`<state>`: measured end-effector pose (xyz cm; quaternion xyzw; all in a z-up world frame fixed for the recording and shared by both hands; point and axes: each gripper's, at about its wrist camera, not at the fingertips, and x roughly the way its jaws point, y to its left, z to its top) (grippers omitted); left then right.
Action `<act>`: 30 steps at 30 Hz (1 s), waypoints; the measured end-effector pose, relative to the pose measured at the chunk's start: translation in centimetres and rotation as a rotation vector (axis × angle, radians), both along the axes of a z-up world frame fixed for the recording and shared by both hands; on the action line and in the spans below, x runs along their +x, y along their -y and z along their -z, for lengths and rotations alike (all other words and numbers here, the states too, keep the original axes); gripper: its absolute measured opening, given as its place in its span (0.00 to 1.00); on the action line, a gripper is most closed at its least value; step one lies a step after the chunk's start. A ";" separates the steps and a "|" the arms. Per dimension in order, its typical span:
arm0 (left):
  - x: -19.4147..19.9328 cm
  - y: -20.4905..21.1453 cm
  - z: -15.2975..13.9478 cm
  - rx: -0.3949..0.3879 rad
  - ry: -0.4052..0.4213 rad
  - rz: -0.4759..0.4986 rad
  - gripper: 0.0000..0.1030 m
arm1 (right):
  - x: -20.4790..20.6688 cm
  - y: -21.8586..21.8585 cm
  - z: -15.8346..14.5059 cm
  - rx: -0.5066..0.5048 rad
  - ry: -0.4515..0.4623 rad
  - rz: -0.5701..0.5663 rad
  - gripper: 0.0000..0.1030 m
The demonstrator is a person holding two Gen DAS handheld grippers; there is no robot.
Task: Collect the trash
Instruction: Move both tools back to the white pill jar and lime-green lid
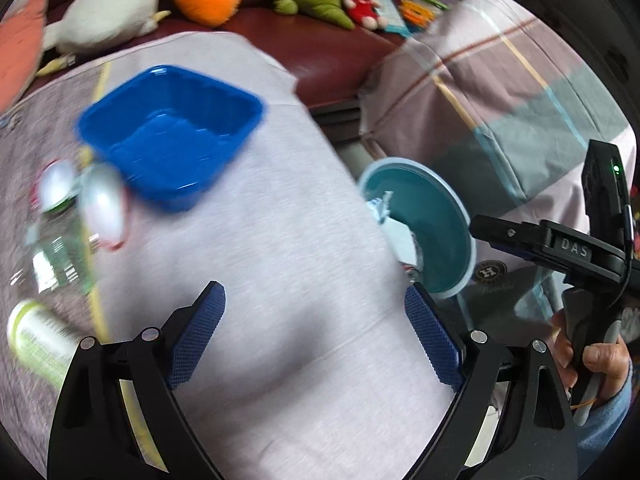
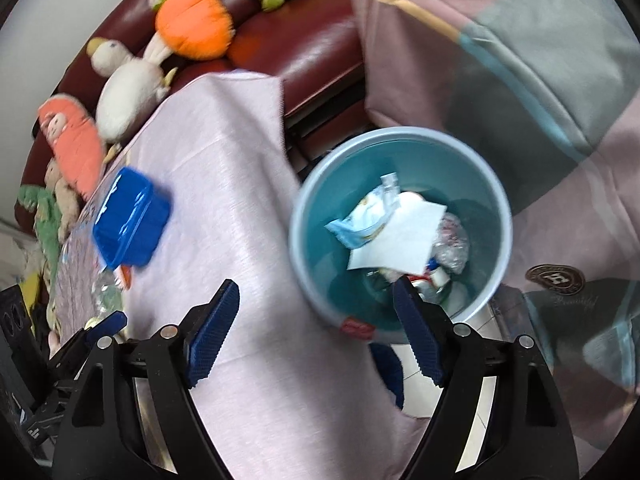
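A teal trash bin (image 2: 472, 168) stands on the floor beside the pink-clothed table (image 2: 224, 200); it holds a white paper (image 2: 400, 240), a blue wrapper (image 2: 360, 224) and crumpled plastic (image 2: 452, 240). The bin also shows in the left wrist view (image 1: 432, 220). My right gripper (image 2: 316, 332) is open and empty, above the table edge near the bin. My left gripper (image 1: 316, 336) is open and empty over the table. Blurred trash lies at the table's left: a clear plastic bottle (image 1: 64, 256), shiny wrappers (image 1: 100, 200) and a green-capped container (image 1: 36, 336).
A blue plastic tub (image 1: 172, 128) sits empty on the table, also in the right wrist view (image 2: 132, 220). Plush toys (image 2: 192, 24) lie on a maroon sofa (image 2: 312, 52) behind. A striped pink blanket (image 1: 500, 92) hangs at the right. The right gripper's body (image 1: 592, 252) is beside the bin.
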<state>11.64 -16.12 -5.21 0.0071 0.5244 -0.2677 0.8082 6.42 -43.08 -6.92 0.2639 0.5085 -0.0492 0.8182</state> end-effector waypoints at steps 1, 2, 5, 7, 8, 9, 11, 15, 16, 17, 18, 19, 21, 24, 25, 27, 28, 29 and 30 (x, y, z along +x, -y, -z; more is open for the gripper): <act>-0.1 -1.0 -0.1 0.001 0.002 -0.020 0.89 | 0.1 -0.9 -0.3 -0.004 0.003 -0.016 0.73; -0.2 -2.0 -0.2 0.001 0.003 -0.039 0.89 | 0.2 -1.5 -0.5 -0.008 0.004 -0.027 0.73; -0.4 -5.1 -0.4 -0.010 -0.005 -0.106 0.89 | 0.4 -3.9 -1.1 -0.020 0.010 -0.068 0.73; -0.6 -7.3 -0.6 -0.024 -0.005 -0.150 0.89 | 0.6 -5.6 -1.6 -0.026 0.014 -0.100 0.73; -0.6 -8.2 -0.7 -0.028 -0.006 -0.166 0.89 | 0.7 -6.5 -1.8 -0.028 0.016 -0.119 0.73; -0.8 -9.3 -0.7 -0.034 -0.005 -0.186 0.89 | 0.8 -7.3 -1.9 -0.031 0.018 -0.132 0.73; -1.0 -11.0 -0.8 -0.044 -0.002 -0.215 0.89 | 1.1 -9.1 -2.3 -0.042 0.018 -0.171 0.73; -1.3 -14.3 -0.8 -0.051 0.007 -0.265 0.90 | 1.5 -12.0 -2.7 -0.059 0.015 -0.228 0.73; -1.5 -15.3 -0.7 -0.054 0.009 -0.282 0.90 | 1.6 -12.7 -2.8 -0.064 0.014 -0.241 0.73; -1.5 -16.1 -0.5 -0.059 0.007 -0.294 0.90 | 1.6 -13.2 -2.9 -0.066 0.012 -0.249 0.73; -1.6 -17.1 -0.3 -0.069 -0.002 -0.309 0.90 | 1.8 -14.0 -3.0 -0.071 0.010 -0.263 0.73; -1.7 -17.9 -0.1 -0.079 -0.011 -0.322 0.90 | 1.9 -14.7 -3.0 -0.076 0.007 -0.276 0.73; -2.0 -19.3 0.3 -0.088 -0.020 -0.342 0.90 | 2.3 -16.7 -3.2 -0.090 0.000 -0.317 0.73; -2.2 -20.7 0.7 -0.091 -0.022 -0.354 0.90 | 2.9 -19.8 -3.2 -0.091 -0.007 -0.391 0.73; -2.4 -21.4 0.8 -0.089 -0.018 -0.353 0.90 | 3.1 -20.8 -3.2 -0.090 -0.010 -0.413 0.73; -2.6 -22.4 0.9 -0.083 -0.006 -0.353 0.90 | 3.7 -23.3 -3.2 -0.093 -0.018 -0.461 0.73; -2.9 -23.2 0.9 -0.077 0.001 -0.355 0.90 | 4.0 -24.5 -3.1 -0.095 -0.022 -0.485 0.73; -3.0 -23.5 1.1 -0.073 0.004 -0.357 0.90 | 4.2 -25.8 -3.0 -0.099 -0.027 -0.512 0.73; -3.1 -24.1 1.2 -0.070 0.004 -0.359 0.90 | 4.5 -26.8 -3.0 -0.101 -0.030 -0.532 0.73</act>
